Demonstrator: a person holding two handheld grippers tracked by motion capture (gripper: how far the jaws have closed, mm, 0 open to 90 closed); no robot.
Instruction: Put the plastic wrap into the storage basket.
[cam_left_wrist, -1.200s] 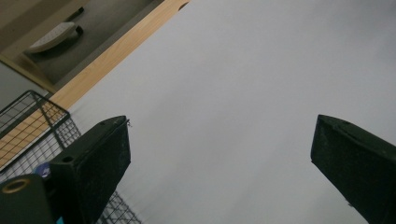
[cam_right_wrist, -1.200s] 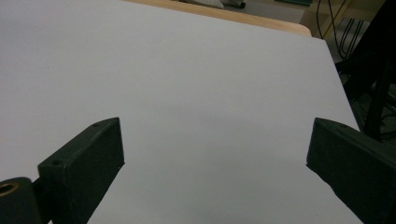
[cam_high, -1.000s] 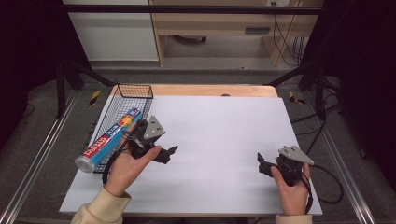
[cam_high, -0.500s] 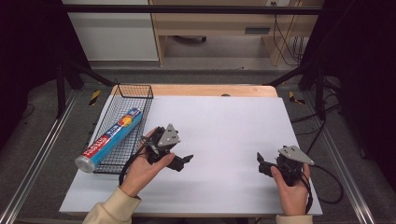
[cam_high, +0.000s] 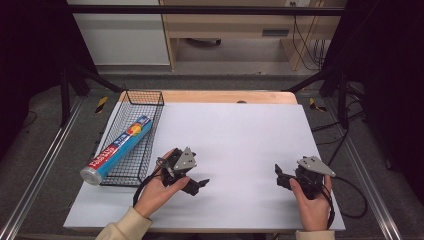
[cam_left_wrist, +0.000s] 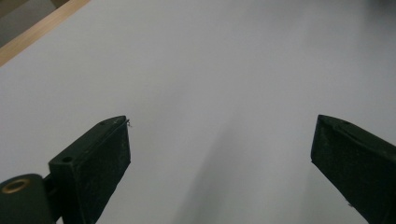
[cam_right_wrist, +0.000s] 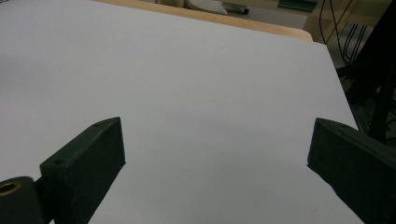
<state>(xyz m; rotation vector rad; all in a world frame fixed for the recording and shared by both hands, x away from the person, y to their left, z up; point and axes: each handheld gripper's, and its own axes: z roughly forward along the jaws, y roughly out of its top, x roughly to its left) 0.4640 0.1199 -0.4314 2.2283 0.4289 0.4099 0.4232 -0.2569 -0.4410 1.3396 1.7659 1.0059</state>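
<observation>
A blue and red foil roll (cam_high: 117, 149) lies lengthwise in a black wire basket (cam_high: 148, 97) at the table's left, its near end poking out past the basket's front. My left gripper (cam_high: 199, 184) rests near the front of the white table (cam_high: 240, 135), just right of the basket. In the left gripper view its jaws stand wide apart with only white table (cam_left_wrist: 210, 84) between them. My right gripper (cam_high: 278, 175) sits at the front right, held by a hand. The right gripper view shows its jaws wide apart too over bare table (cam_right_wrist: 205, 88).
A wooden strip (cam_high: 215, 97) edges the table's far side. Metal rails run along both sides, and cables (cam_high: 350, 200) trail off the right edge. Shelving and dark stands are beyond the table.
My left gripper has moved right and toward the front, away from the basket and the foil roll. The right gripper has stayed put.
</observation>
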